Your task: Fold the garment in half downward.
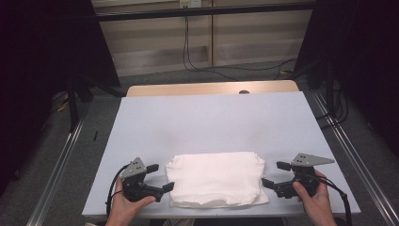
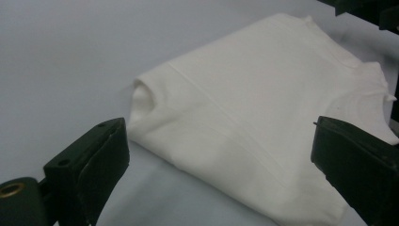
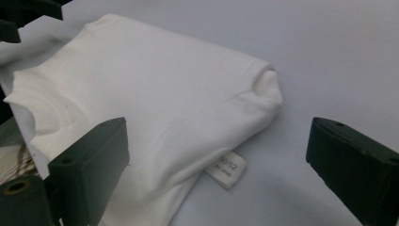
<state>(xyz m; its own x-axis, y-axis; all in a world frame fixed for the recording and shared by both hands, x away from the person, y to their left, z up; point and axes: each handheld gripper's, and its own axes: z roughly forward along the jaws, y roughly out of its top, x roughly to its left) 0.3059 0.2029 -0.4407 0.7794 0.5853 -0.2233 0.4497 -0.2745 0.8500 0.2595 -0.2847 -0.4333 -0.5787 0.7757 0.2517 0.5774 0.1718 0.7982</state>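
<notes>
A folded white garment lies flat near the front edge of the pale sheet. My left gripper sits just left of it, jaws wide open and pointing at its left edge. My right gripper sits just right of it, also open. In the left gripper view the garment lies ahead of the open left gripper, whose pads press on nothing. In the right gripper view the garment reaches between the jaws of the open right gripper, and a small sewn label sticks out from its edge.
The sheet covers a wooden table whose far edge shows beyond it. Metal rails run along both sides on the floor. Cables trail on the floor behind the table. Dark curtains stand at both sides.
</notes>
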